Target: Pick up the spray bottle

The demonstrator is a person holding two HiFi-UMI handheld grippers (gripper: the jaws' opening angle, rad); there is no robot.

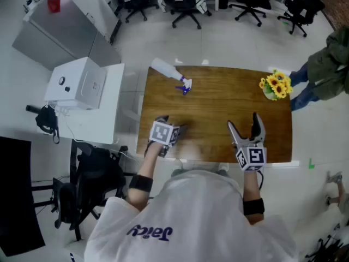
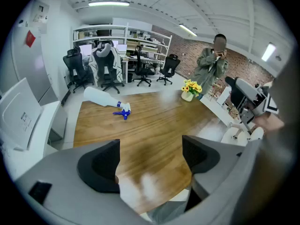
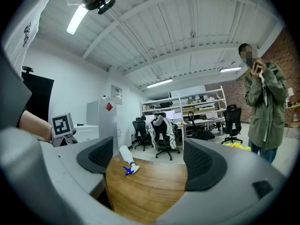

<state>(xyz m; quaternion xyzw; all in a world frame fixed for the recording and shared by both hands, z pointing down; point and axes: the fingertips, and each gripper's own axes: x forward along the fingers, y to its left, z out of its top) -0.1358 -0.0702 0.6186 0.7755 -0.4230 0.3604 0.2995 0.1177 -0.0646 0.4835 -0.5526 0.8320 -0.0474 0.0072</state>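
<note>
While the white spray bottle (image 1: pixel 170 73) with its blue trigger is lying on its side at the far left corner of the wooden table (image 1: pixel 218 108), both grippers are hovering over the near edge, well apart from it. The left gripper (image 1: pixel 173 123) is tilting down at the tabletop, its jaws standing wide apart over bare wood, and the right gripper (image 1: pixel 242 121) is pointing level across the table, jaws likewise spread and holding nothing.

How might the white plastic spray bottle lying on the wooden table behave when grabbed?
Lying on its side, the white plastic spray bottle may roll if nudged, though its blue trigger probably checks that. Its smooth round body looks slippery.
</note>
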